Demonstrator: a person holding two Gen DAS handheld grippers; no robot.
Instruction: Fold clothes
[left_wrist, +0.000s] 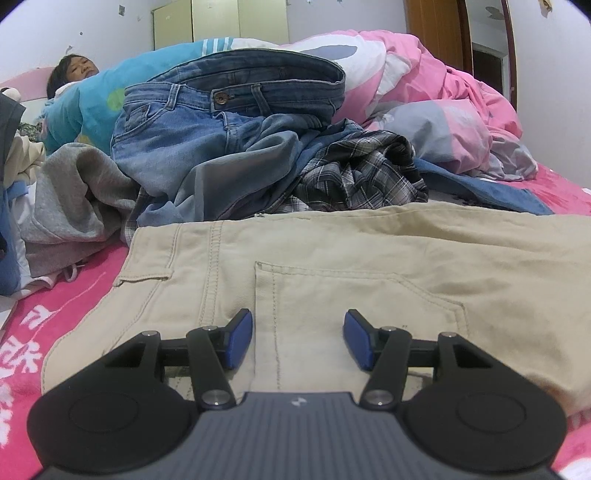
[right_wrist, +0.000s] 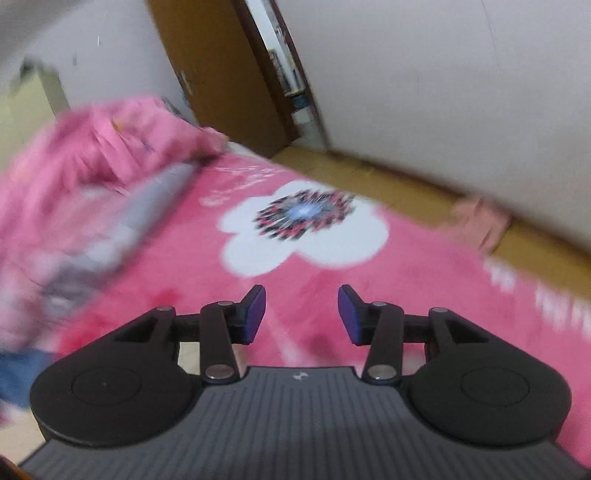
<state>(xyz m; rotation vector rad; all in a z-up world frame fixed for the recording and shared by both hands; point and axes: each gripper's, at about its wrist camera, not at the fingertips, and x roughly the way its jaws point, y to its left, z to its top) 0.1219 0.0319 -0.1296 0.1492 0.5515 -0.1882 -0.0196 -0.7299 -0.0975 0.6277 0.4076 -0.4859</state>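
Beige trousers (left_wrist: 369, 266) lie flat across the pink bed cover, back pocket up. My left gripper (left_wrist: 298, 336) hovers just over them near the pocket seam, open, with nothing between its blue pads. Behind the trousers is a heap of clothes: blue jeans (left_wrist: 221, 122), a plaid shirt (left_wrist: 354, 173) and a grey sweatshirt (left_wrist: 74, 192). In the blurred right wrist view my right gripper (right_wrist: 302, 314) stands open and empty above the bare pink cover (right_wrist: 406, 295) with a white flower print (right_wrist: 306, 229).
A person lies at the back left under a blue quilt (left_wrist: 85, 99). A pink duvet (left_wrist: 443, 92) is bunched at the back right, also pink duvet (right_wrist: 92, 158). The bed's edge (right_wrist: 498, 258) borders a wooden floor, with a brown door (right_wrist: 221, 74) beyond.
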